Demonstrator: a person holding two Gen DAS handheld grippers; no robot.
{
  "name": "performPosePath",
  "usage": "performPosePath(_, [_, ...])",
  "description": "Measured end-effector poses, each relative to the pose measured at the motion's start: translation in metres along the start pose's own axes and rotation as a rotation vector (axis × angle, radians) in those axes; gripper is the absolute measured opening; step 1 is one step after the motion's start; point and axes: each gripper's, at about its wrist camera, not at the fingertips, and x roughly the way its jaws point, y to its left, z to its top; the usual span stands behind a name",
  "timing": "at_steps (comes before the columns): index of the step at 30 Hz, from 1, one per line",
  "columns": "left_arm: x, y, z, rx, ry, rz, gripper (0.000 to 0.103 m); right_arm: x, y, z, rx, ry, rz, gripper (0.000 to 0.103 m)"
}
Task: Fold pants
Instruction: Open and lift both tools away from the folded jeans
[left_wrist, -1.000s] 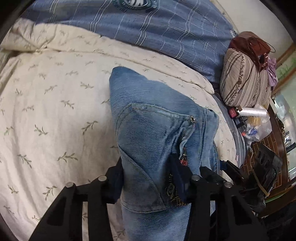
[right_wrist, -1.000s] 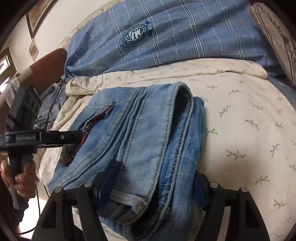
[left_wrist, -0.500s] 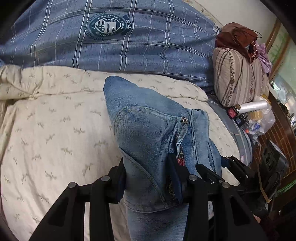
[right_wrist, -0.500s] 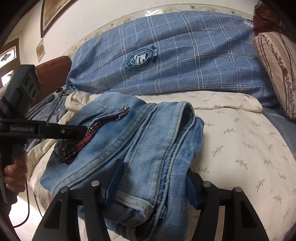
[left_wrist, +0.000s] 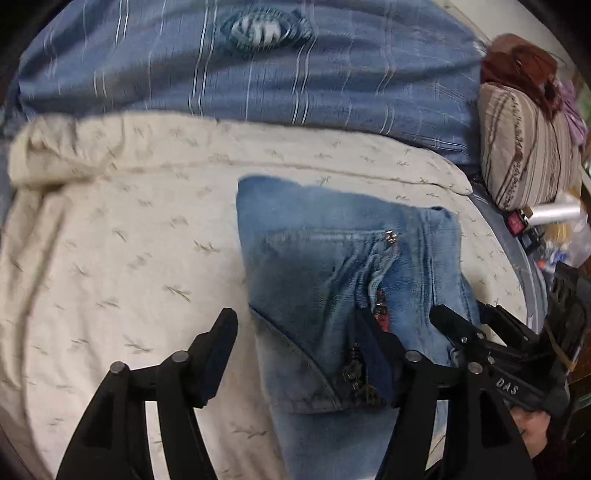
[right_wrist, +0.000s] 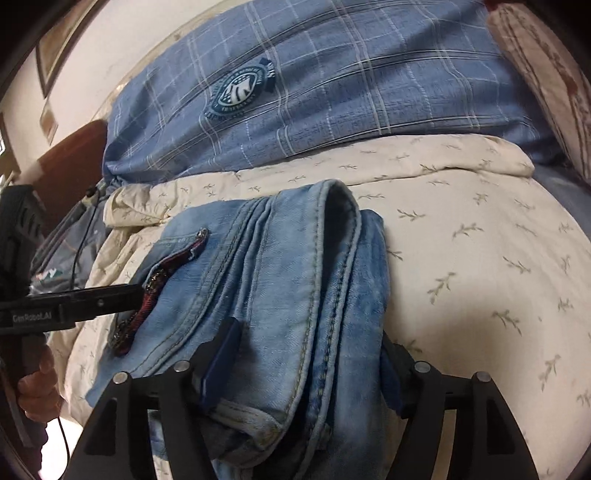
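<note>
The folded light-blue jeans (left_wrist: 332, 266) lie on the cream leaf-print bedspread (left_wrist: 122, 258). My left gripper (left_wrist: 295, 354) is open: its left finger stands clear of the denim and its right finger rests on the pocket by the red beaded trim. In the right wrist view the jeans (right_wrist: 280, 288) show their waistband and seams. My right gripper (right_wrist: 310, 362) has its fingers on either side of the thick folded edge, pressing on the denim. The left gripper (right_wrist: 110, 299) shows at the left there; the right gripper (left_wrist: 476, 339) shows at the right in the left view.
A large blue plaid pillow (left_wrist: 258, 74) with a round badge lies behind the bedspread. A striped cushion (left_wrist: 524, 155) with a brown bag on it sits at the right, with a white roll and small clutter below it. A brown headboard (right_wrist: 70, 158) stands at the left.
My left gripper has opened and let go of the jeans, its left finger now apart from the cloth. The jeans have come down onto the bedspread. My right gripper still holds the folded edge.
</note>
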Motion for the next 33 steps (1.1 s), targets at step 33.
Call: performPosePath(33, [-0.146,-0.020,-0.062,0.092,-0.338,0.319,0.097,-0.115,0.064,-0.064,-0.015,-0.281,-0.002,0.073])
